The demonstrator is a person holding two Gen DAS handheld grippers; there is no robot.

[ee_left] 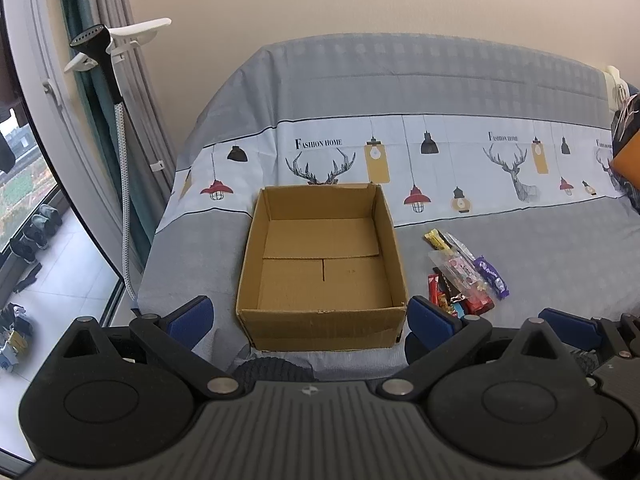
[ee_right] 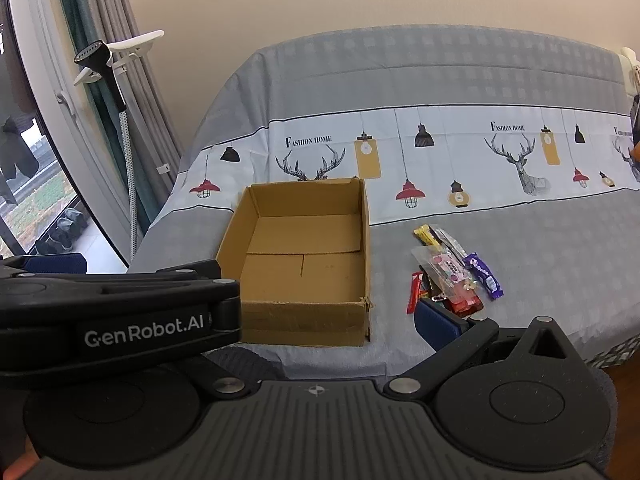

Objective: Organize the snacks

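Note:
An open, empty cardboard box [ee_left: 320, 264] sits on the grey cloth-covered table; it also shows in the right wrist view [ee_right: 300, 264]. A small pile of wrapped snacks [ee_left: 464, 276] lies to the right of the box, with a purple bar, yellow sticks, red bars and a clear pink pack; the pile shows in the right wrist view [ee_right: 452, 276]. My left gripper [ee_left: 310, 320] is open and empty, just in front of the box. My right gripper [ee_right: 240, 320] is open and empty; only its right finger [ee_right: 436, 324] shows, just in front of the pile, the left gripper body hiding the other.
The table cloth [ee_left: 440, 152] has a printed band of deer and lamps. A garment steamer on a pole [ee_left: 116, 80] stands at the left by the curtain and window. An orange object [ee_left: 628, 160] sits at the table's far right. Shoes [ee_left: 36, 232] lie on the floor by the window.

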